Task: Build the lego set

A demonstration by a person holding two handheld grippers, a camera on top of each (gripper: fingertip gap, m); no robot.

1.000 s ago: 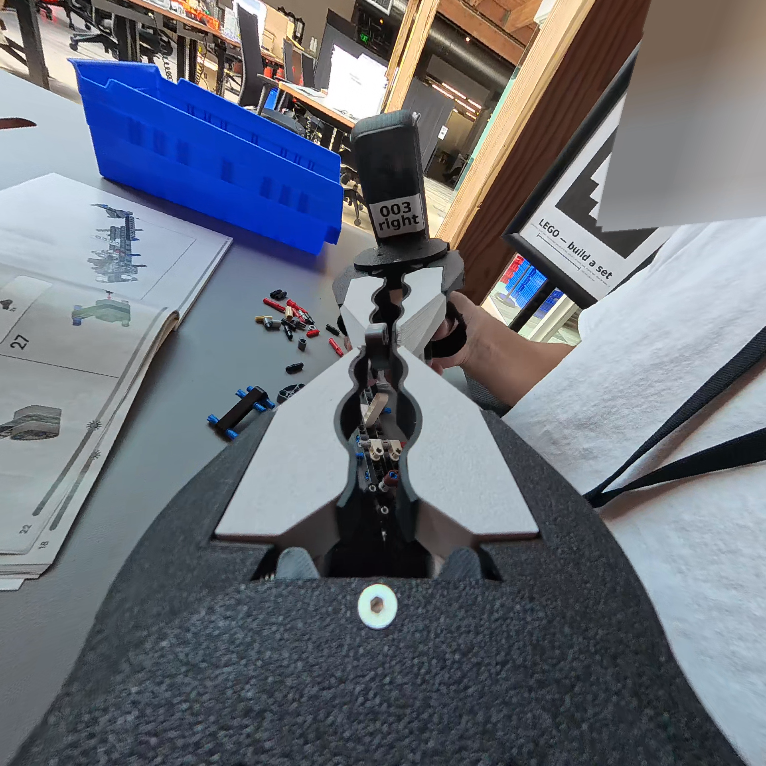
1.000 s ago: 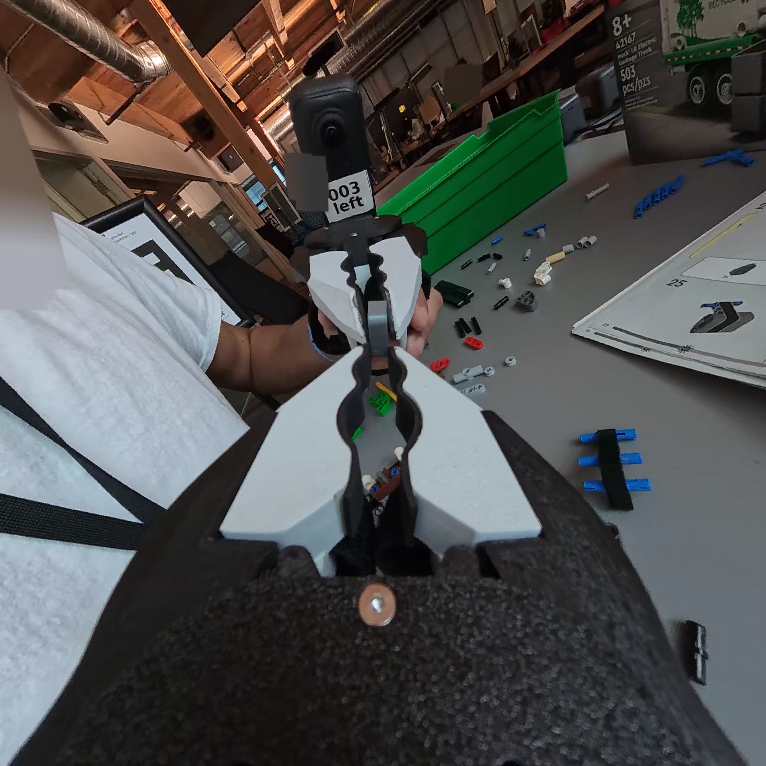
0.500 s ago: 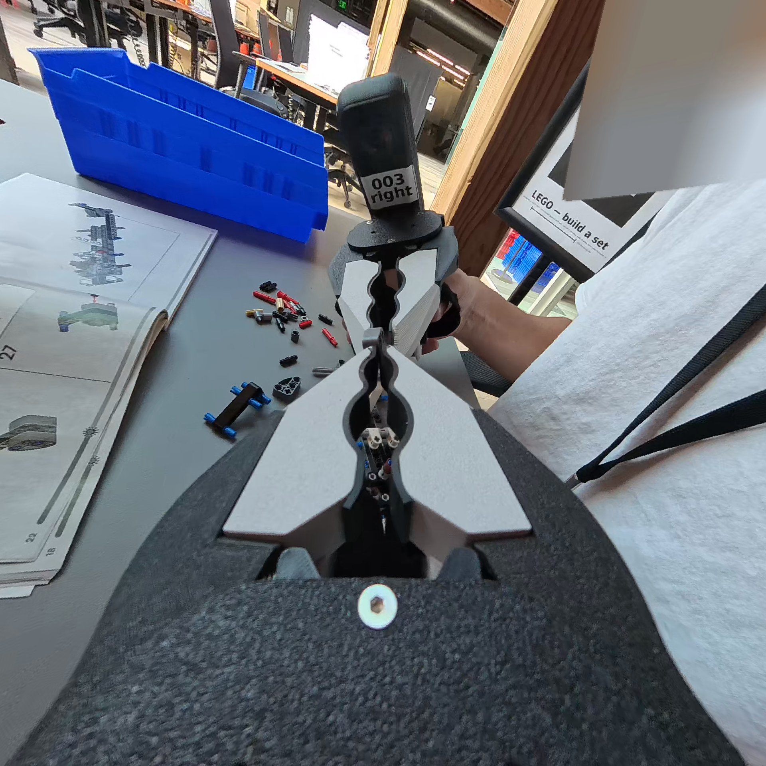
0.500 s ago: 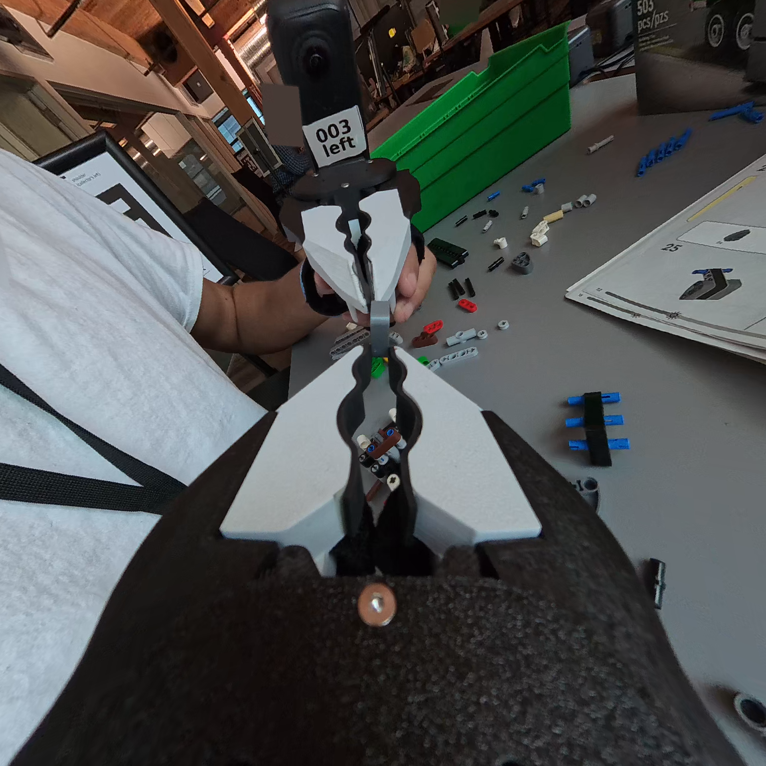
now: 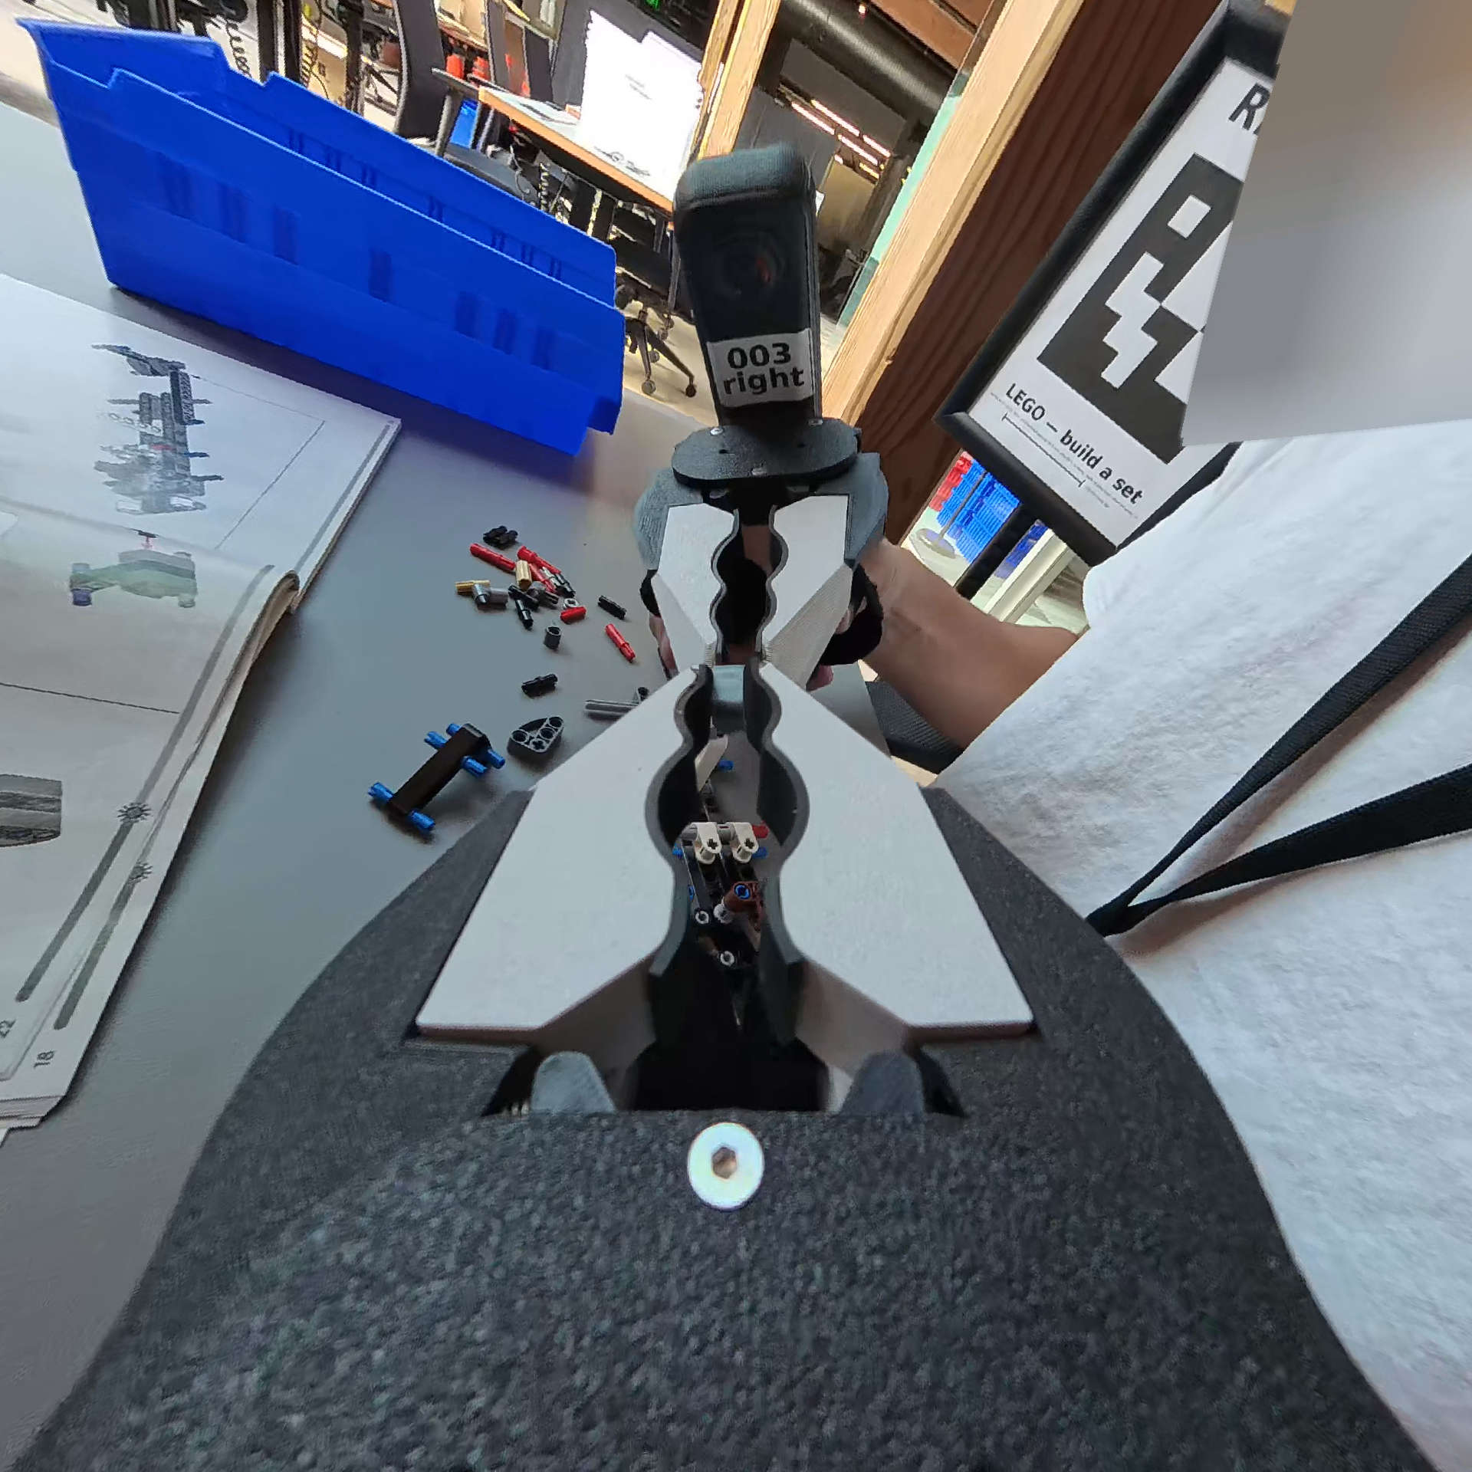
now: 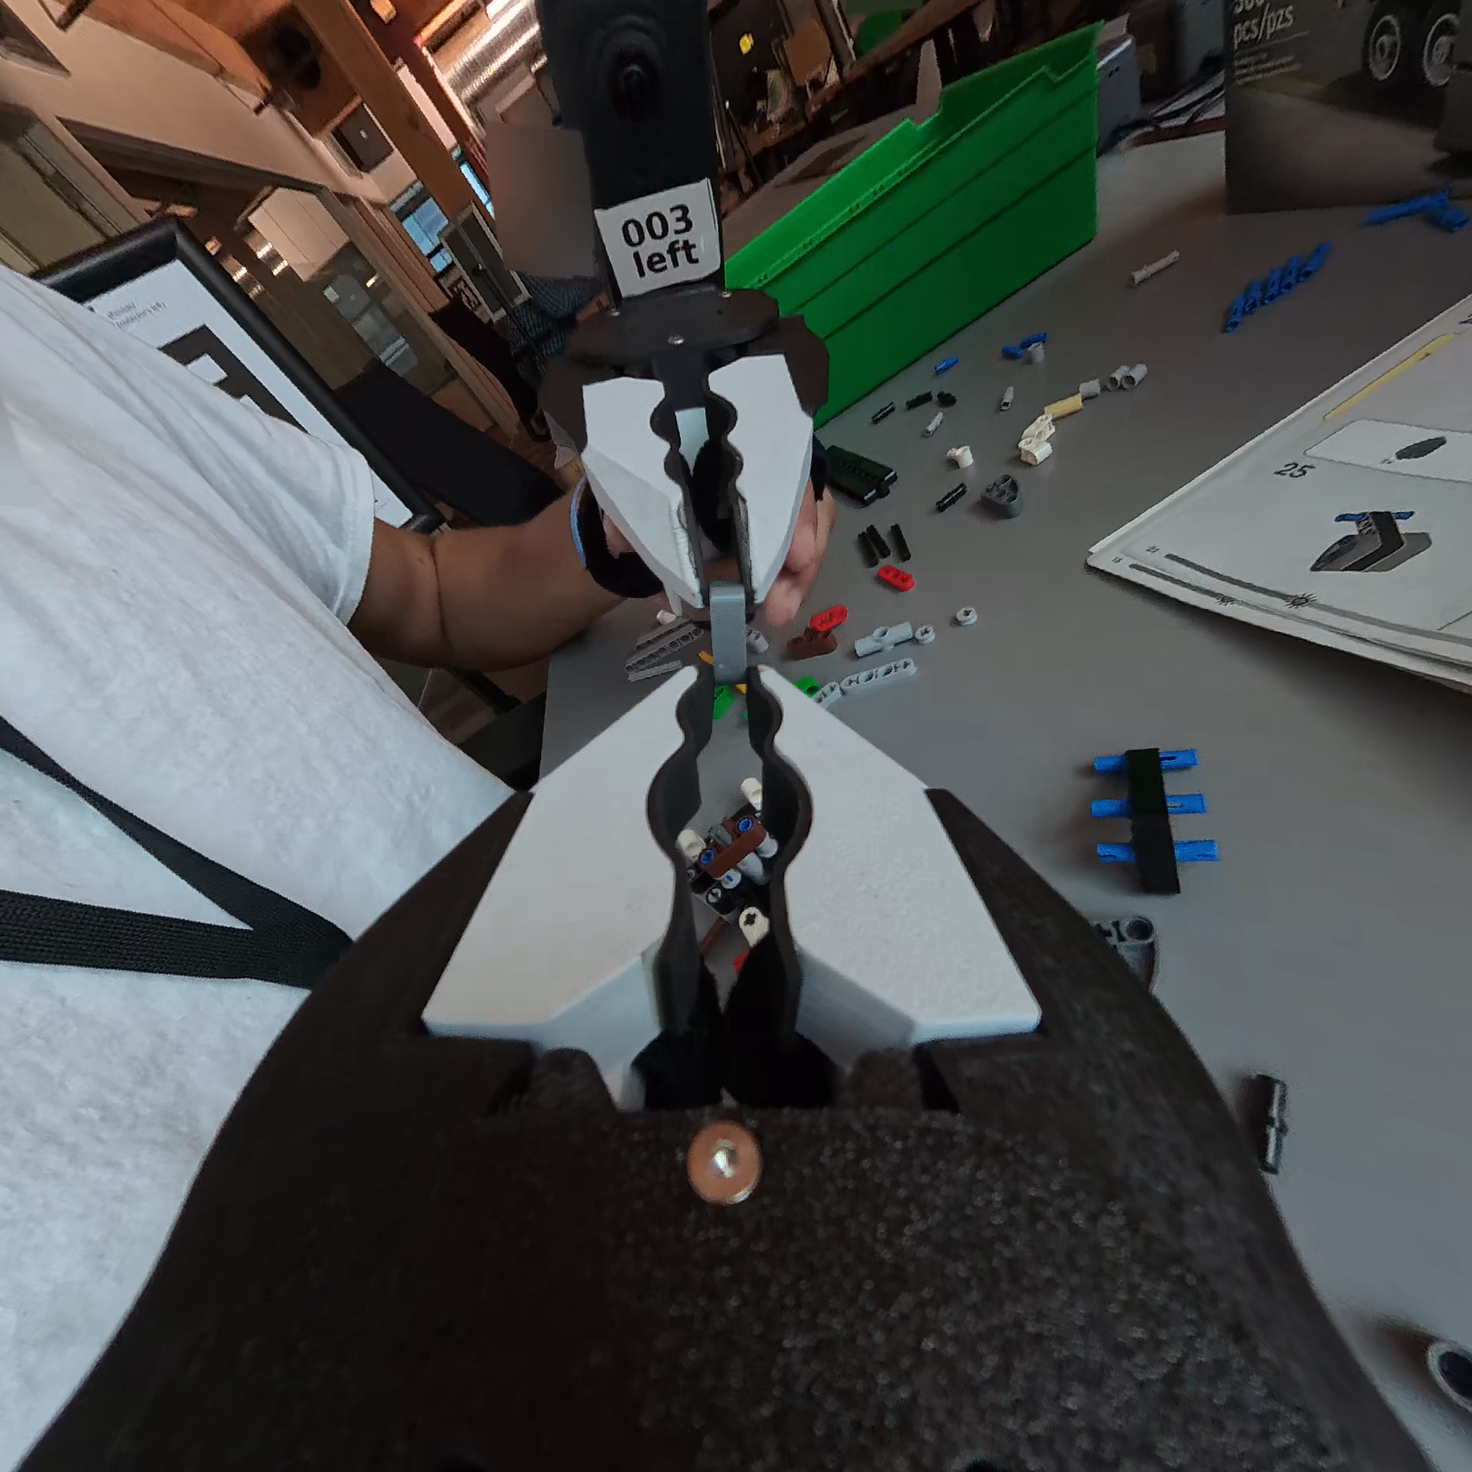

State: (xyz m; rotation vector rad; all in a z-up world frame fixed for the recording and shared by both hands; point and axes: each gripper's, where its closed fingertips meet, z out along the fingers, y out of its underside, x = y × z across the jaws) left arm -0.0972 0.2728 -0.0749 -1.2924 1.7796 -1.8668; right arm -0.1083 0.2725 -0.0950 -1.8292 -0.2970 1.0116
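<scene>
Worktop smooth matt grey. Green bin, blue bin glossy plastic. Instruction booklet paper. Tongs' fingers matt white plastic. Shirt white cloth.

An open-plan office or maker space — exposed timber beams and ducting overhead, rows of desks and office chairs beyond the grey worktop, past the left gripper.

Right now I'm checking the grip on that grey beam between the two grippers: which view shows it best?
The right wrist view: the grey beam spans both grippers' tips side-on. The left wrist view shows only its short end between the left gripper's fingertips.
</scene>
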